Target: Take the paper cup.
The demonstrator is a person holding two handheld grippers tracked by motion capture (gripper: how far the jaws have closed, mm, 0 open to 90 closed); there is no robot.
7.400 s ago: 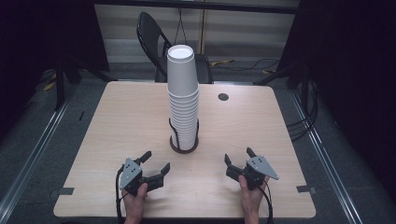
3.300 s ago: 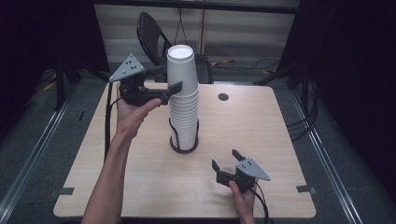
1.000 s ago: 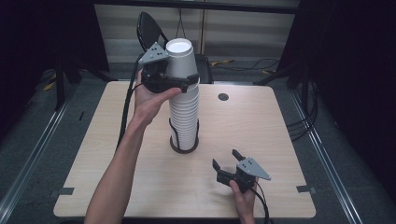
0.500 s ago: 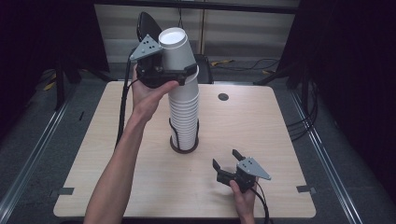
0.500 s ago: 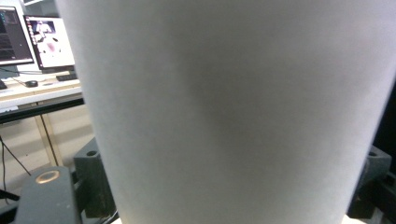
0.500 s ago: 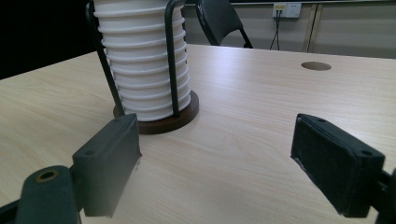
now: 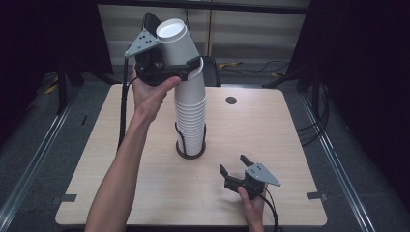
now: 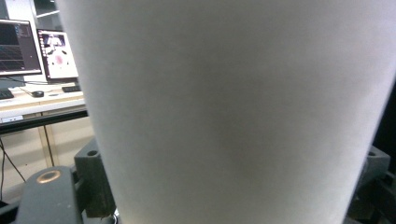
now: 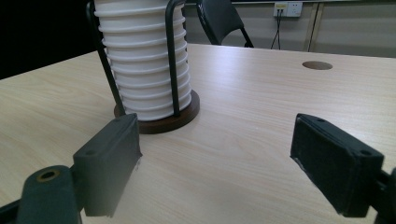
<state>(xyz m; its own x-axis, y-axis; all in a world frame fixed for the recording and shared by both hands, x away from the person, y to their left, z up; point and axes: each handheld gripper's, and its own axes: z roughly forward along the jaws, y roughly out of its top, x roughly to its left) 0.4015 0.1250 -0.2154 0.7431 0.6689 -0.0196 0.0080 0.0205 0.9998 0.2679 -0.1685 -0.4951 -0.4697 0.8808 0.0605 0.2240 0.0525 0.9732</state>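
The top paper cup point(image 7: 178, 44) leans left, tipped off the tall stack of cups point(image 7: 190, 116) that stands in a dark wire holder point(image 7: 190, 151) near the middle of the table point(image 7: 290, 145). The left gripper point(image 7: 180, 71), held high at the far left, has its jaws pressed against the cup's sides, gripping it just above the stack. The right gripper point(image 7: 235, 169) rests low on the near right of the table, its jaws spread wide with nothing between them.
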